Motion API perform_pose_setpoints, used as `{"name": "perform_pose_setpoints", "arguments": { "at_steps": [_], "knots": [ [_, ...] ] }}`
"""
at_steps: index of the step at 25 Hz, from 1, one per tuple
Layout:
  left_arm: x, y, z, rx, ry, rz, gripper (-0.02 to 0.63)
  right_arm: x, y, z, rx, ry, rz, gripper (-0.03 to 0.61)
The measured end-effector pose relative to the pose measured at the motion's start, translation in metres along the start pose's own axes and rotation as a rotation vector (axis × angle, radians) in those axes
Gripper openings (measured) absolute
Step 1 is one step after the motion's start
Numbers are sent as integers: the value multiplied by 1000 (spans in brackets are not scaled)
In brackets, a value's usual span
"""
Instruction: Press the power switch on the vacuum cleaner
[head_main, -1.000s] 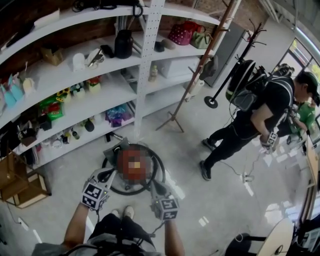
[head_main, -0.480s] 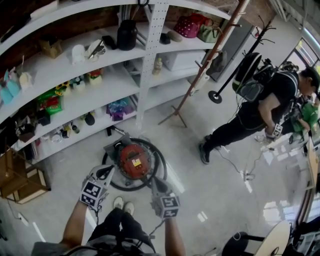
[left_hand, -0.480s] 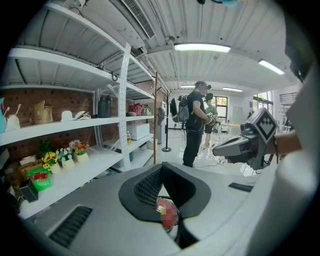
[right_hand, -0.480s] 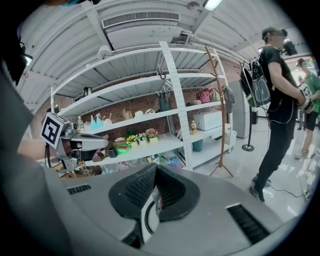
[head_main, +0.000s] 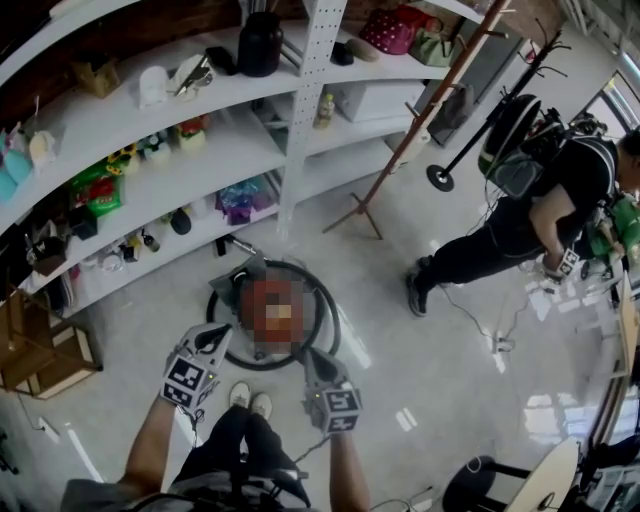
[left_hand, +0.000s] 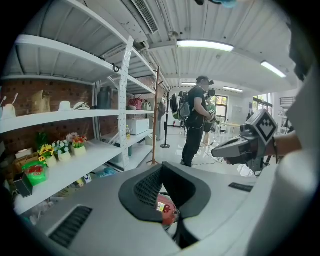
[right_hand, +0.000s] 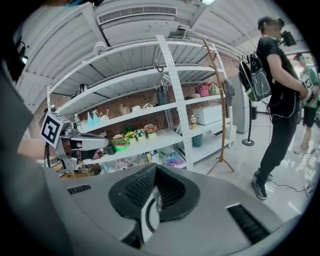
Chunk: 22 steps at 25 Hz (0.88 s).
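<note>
The vacuum cleaner (head_main: 246, 274) is a red drum on the floor, ringed by its black hose (head_main: 329, 322); a mosaic patch covers its top, so the switch is hidden. My left gripper (head_main: 219, 336) hovers at the drum's near-left edge with its jaws together and nothing held. My right gripper (head_main: 312, 358) hangs at the near-right edge, also shut and empty. In the left gripper view the shut left gripper (left_hand: 166, 197) shows a sliver of the red vacuum cleaner (left_hand: 166, 212) below, with the right gripper (left_hand: 235, 148) alongside. In the right gripper view the right gripper (right_hand: 151, 199) points down beside the left gripper (right_hand: 87, 142).
White shelving (head_main: 200, 195) full of small goods runs behind the vacuum. A wooden coat stand (head_main: 405, 135) and a black stand (head_main: 470, 135) rise at the back right. A person (head_main: 525, 225) with a backpack walks at the right, near a floor power strip (head_main: 500, 345). A wooden crate (head_main: 40, 355) sits at the left.
Both grippers have stayed shut by the vacuum's near edge, sinking slightly in the head view. The person at the right has walked further right.
</note>
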<state>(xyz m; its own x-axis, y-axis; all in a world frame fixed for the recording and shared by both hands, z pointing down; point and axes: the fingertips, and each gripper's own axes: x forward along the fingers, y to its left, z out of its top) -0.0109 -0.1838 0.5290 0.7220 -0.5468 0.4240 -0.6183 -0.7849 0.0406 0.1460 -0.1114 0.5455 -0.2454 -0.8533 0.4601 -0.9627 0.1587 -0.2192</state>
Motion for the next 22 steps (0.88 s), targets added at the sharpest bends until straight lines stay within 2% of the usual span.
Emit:
{"name": "perform_pose_setpoints", "arguments": {
  "at_steps": [22],
  "knots": [
    [73,35,-62,-45,67,-20,8,82,-40,-68,50,96,3,12]
  ]
}}
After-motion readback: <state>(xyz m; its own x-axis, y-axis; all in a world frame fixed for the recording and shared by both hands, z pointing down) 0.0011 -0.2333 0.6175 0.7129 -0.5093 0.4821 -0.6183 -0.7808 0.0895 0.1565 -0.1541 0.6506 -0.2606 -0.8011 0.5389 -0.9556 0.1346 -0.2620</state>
